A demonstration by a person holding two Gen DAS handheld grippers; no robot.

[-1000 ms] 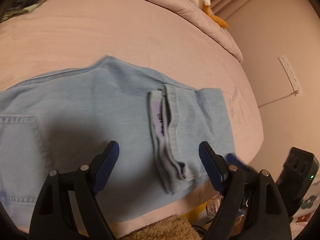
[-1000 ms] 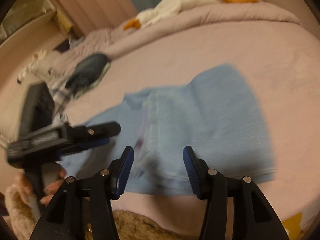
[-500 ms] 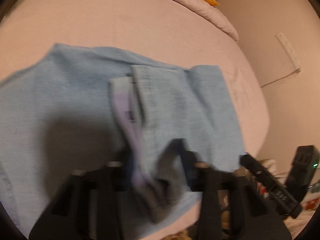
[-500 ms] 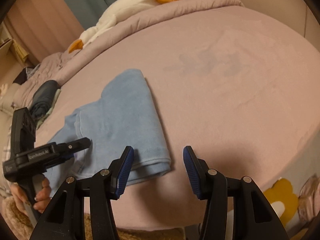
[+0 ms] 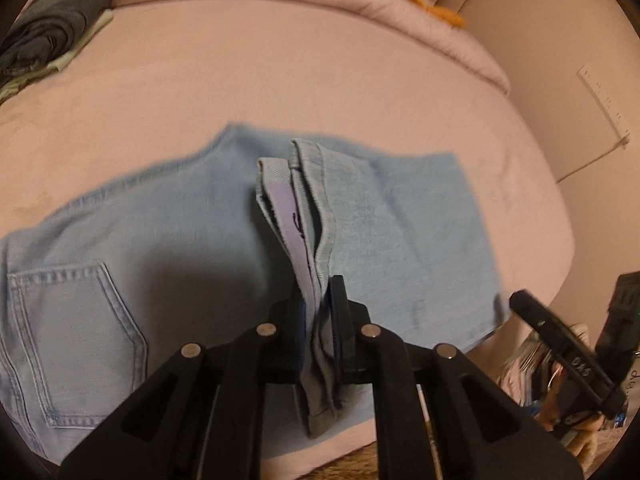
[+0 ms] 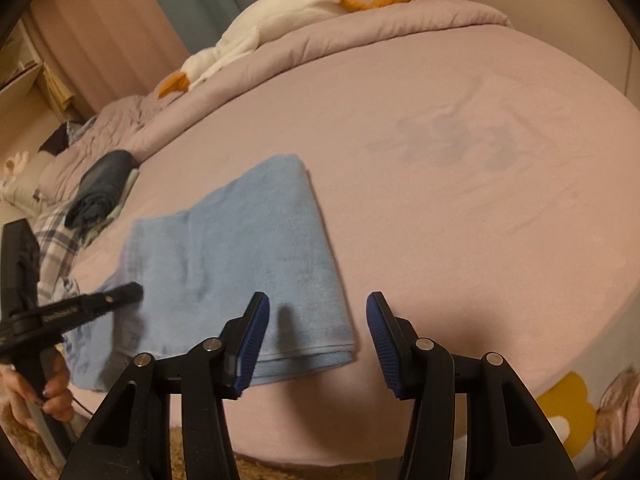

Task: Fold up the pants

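Light blue denim pants (image 5: 168,240) lie partly folded on a pink bed, back pocket at lower left. The leg hems (image 5: 304,216) form a raised stacked edge across the middle. My left gripper (image 5: 320,312) is shut on the near end of those hems. In the right wrist view the pants (image 6: 240,256) lie left of centre, folded edge at the right. My right gripper (image 6: 318,340) is open and empty, hovering just above the near right corner of the pants. The left gripper (image 6: 120,294) shows at the left there, held by a hand.
The pink bed (image 6: 460,200) spreads wide to the right. A dark folded garment (image 5: 52,28) lies at the back left. A rolled duvet with a white goose toy (image 6: 272,24) lines the far edge. A wall (image 5: 560,60) is at the right.
My left gripper has closed on the stacked hems, which were between its open fingers a second ago. My right gripper has swung from over the pants to their right corner.
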